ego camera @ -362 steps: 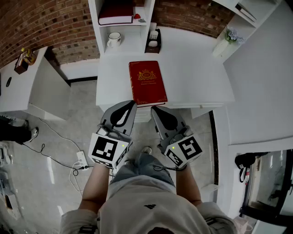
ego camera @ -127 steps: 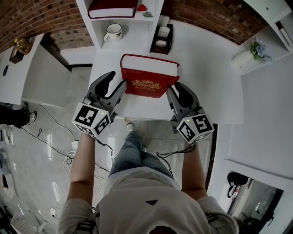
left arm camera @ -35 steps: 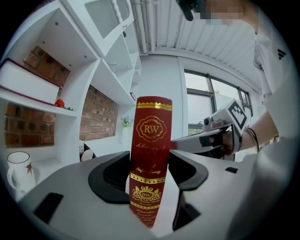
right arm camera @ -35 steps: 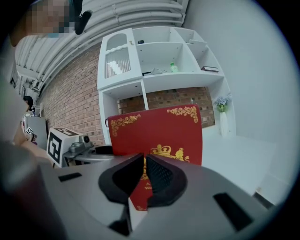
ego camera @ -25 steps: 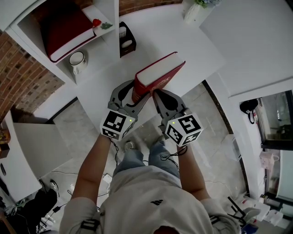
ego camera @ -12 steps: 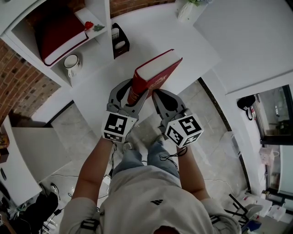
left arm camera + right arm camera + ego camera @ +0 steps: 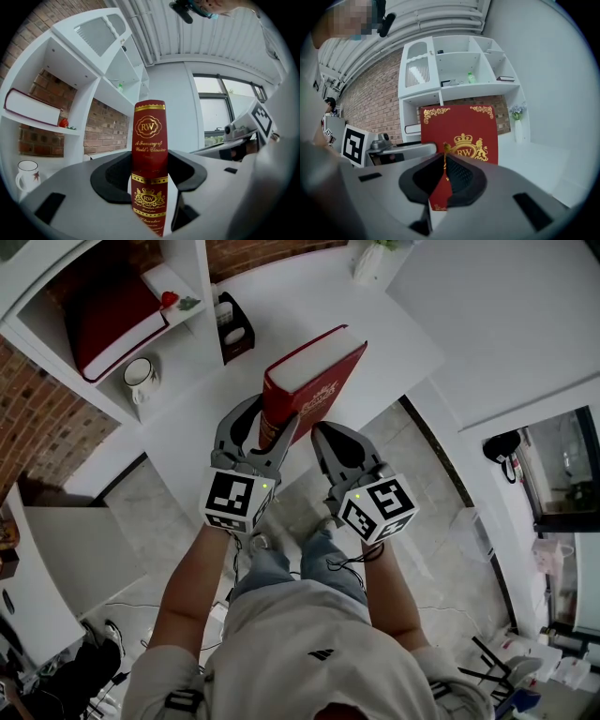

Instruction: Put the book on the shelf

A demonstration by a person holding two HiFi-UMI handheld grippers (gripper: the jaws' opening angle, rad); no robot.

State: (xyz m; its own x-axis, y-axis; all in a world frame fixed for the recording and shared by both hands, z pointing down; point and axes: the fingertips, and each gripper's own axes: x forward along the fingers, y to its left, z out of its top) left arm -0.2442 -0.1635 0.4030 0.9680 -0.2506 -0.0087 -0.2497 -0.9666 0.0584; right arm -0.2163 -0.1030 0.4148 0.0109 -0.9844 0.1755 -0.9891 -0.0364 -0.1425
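**Carry step: the gold-stamped red hardback book (image 7: 314,371) is up off the white desk (image 7: 403,343) with both my grippers on it.**

My left gripper (image 7: 267,423) stands wide around the spine. Its jaws have just been closing in and press the book from both sides. My right gripper (image 7: 321,434) is pinched almost together on the thin edge of the front cover. The book stands upright between them, seemingly clear of the desk and well apart from the white wooden shelf unit (image 7: 187,277). There a dark red book (image 7: 112,315) lies flat above a white ceramic mug (image 7: 139,374). I judge this the carry, with placing not yet begun. Next I should swing the book across to a free shelf, keep it steady, and loosen neither grip until it rests on the board.
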